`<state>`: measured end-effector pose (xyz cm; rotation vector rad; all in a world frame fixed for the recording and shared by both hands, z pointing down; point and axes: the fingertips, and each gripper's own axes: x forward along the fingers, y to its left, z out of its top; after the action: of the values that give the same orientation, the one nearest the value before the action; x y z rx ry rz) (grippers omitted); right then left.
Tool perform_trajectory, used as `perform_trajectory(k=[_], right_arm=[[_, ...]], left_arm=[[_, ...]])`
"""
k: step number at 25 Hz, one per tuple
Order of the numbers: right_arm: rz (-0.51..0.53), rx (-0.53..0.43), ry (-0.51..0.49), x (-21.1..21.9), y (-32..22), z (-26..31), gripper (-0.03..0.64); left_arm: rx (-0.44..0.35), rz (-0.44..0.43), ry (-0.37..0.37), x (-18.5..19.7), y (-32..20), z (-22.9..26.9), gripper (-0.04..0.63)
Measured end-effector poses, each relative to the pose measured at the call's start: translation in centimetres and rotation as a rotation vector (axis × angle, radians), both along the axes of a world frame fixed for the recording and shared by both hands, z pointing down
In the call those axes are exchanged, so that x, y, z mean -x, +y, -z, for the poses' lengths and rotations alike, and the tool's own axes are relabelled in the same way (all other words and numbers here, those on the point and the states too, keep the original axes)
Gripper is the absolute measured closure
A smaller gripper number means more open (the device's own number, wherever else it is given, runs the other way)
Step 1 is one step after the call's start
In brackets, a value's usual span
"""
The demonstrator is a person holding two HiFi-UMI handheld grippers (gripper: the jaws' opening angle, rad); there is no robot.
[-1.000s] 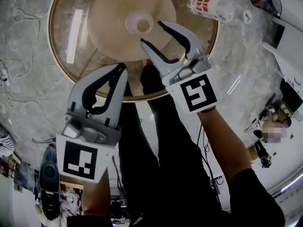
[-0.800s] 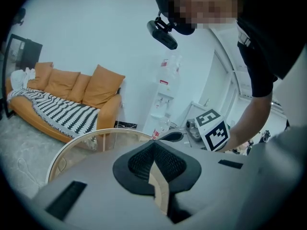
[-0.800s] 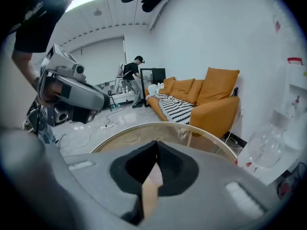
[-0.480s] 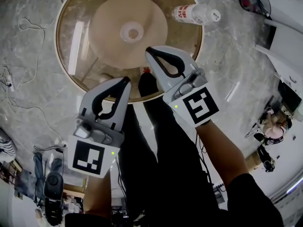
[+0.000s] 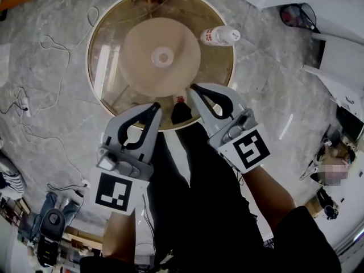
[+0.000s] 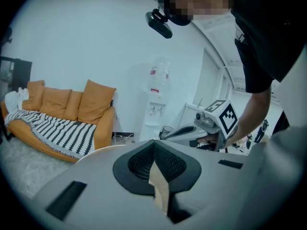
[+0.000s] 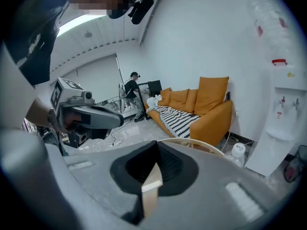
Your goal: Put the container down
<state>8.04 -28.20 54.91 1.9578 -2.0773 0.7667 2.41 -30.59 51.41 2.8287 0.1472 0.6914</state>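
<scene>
Both closed, left hand-held gripper [image 5: 154, 106], right hand-held gripper [image 5: 194, 88], round glass table [image 5: 108, 61]

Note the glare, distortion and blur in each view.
Head view: fisheye bend, a white glare streak on the glass top of the table. Left gripper view: dark rounded corners, the left gripper soft up close, the sofa sharper. Right gripper view: same dark corners, a bright ceiling light, the right gripper blurred up close.
</scene>
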Motion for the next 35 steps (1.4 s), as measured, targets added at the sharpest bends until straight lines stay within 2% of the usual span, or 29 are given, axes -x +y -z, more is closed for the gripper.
perform_trajectory(k=[4,14,21,26,29,35], right_arm=[[-0.004,-0.035,0.035,-0.7,1.1,4.6,0.623],[0.023,-0.123,0.048,0.1,2.8,14.9,0.623],[0.066,-0.175,0.083,0.5,3.7,19.9,0.623],[0.111,-0.201,0.094,1.2,4.2,23.1,0.623],[0.142,-0.196,0.162,1.3,4.1,24.6,0.623],[0.143,-0.283,0.191,1.5,4.4,29.0,0.623]], left_arm=[[-0.068,-0.018,0.041,-0.6,0.4,4.9,0.594],[-0.119,0.054,0.063,0.8,2.3,14.2,0.594],[-0.171,0.128,0.082,2.5,2.8,19.5,0.594],[-0.218,0.133,0.115,2.9,3.9,22.7,0.594],[-0.210,0.156,0.111,3.3,4.0,24.3,0.594],[-0.266,0.164,0.124,4.2,4.5,28.6,0.594]])
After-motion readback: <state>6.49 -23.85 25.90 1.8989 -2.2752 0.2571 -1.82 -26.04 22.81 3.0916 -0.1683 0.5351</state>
